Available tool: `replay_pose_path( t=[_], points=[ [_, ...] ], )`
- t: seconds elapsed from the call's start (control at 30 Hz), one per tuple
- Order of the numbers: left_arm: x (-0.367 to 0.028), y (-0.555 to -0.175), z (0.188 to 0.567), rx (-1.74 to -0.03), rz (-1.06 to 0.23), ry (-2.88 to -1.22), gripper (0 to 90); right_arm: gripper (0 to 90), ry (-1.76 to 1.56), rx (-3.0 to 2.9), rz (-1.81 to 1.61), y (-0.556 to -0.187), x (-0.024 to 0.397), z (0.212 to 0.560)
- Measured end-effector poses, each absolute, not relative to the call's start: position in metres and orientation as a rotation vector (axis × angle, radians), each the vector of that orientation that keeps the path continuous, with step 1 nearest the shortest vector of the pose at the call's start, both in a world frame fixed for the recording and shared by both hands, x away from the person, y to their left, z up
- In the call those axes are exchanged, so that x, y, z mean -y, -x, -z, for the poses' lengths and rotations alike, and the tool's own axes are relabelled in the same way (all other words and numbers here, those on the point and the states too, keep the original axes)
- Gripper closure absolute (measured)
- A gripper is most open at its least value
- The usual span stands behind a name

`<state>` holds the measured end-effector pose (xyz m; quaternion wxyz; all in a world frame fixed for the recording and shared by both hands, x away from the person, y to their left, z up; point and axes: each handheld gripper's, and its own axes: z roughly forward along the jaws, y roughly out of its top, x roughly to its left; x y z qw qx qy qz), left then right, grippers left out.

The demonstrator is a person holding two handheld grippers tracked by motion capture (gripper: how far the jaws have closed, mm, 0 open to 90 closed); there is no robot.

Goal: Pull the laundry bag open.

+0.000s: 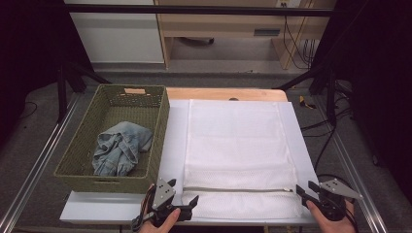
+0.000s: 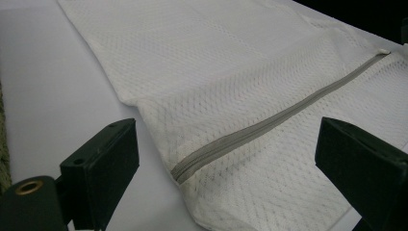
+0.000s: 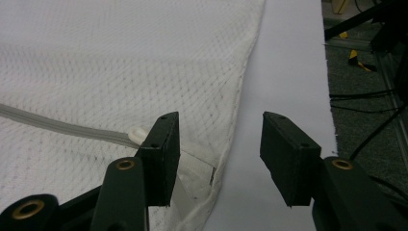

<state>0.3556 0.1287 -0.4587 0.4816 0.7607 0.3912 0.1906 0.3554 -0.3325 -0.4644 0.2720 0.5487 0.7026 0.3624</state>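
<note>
A white mesh laundry bag lies flat on the white board, with its grey zipper running across near the front edge. My left gripper stands open by the bag's near left corner, and the zipper's closed end lies between its wide jaws. At the zipper's right end is my right gripper, its jaws partly apart over the bag's right edge. The white zipper pull sits just beside its left jaw; nothing is pinched.
A green woven basket stands to the left of the bag and holds a crumpled denim garment. Black frame legs and cables lie on the floor to the right. The board's right edge runs close to my right gripper.
</note>
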Motion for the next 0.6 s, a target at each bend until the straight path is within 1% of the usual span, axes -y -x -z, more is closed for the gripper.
replay_pose_path(
  t=[0.6],
  points=[
    [-0.124, -0.354, 0.458, -0.927, -0.457, -1.875, 9.1, 52.1, -1.5, -1.991, -0.934, -0.357, 0.326, 0.478]
  ],
)
